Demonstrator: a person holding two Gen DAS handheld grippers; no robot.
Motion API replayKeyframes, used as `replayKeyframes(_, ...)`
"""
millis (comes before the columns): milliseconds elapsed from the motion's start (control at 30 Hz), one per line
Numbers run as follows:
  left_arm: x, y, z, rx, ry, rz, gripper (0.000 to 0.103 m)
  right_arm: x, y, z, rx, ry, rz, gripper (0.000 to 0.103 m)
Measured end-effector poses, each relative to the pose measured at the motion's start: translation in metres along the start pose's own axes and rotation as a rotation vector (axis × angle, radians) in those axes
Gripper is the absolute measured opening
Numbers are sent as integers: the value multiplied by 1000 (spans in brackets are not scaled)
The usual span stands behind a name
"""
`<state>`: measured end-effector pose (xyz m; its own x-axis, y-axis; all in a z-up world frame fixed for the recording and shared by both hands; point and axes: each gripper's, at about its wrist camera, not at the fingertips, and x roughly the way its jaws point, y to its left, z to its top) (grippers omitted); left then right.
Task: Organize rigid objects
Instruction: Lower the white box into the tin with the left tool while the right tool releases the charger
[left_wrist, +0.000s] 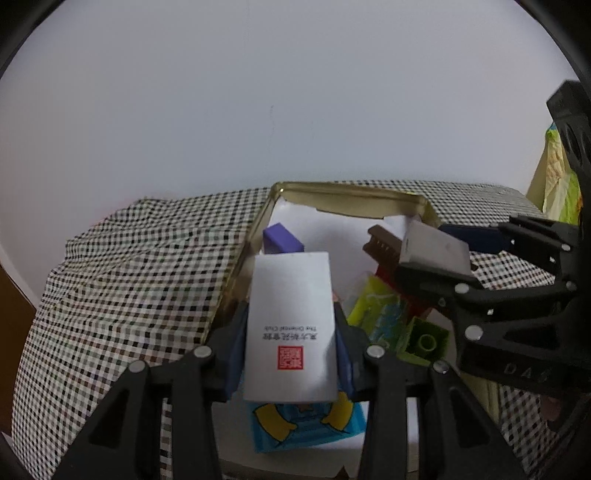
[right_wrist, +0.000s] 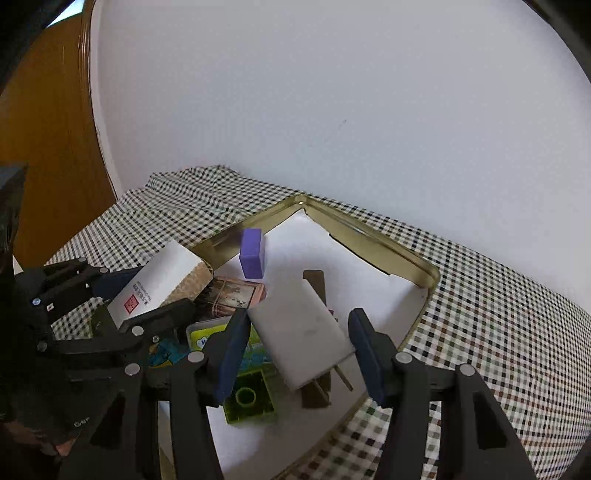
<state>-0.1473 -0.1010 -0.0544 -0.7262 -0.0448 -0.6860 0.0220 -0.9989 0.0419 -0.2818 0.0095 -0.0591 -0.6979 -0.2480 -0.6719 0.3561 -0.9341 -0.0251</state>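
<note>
Left gripper (left_wrist: 291, 347) jaws clamp a white box (left_wrist: 291, 328); right gripper (right_wrist: 299, 350) jaws hold a white block (right_wrist: 303, 332) (over the tin (right_wrist: 424, 264)).

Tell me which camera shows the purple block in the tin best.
The right wrist view: the purple block shows whole on the white liner of the gold tin, top and sides clear. In the left wrist view the white box held in the left gripper hides its lower part.
</note>
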Motion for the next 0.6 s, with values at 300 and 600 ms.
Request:
replayKeyframes(300,4,0,2,15,18,-8,41,12,-1,2,-3,28,-2,58)
replayKeyframes(600,8,-1,1,14,21,-14,45,5,3,0,-9,5,18,59)
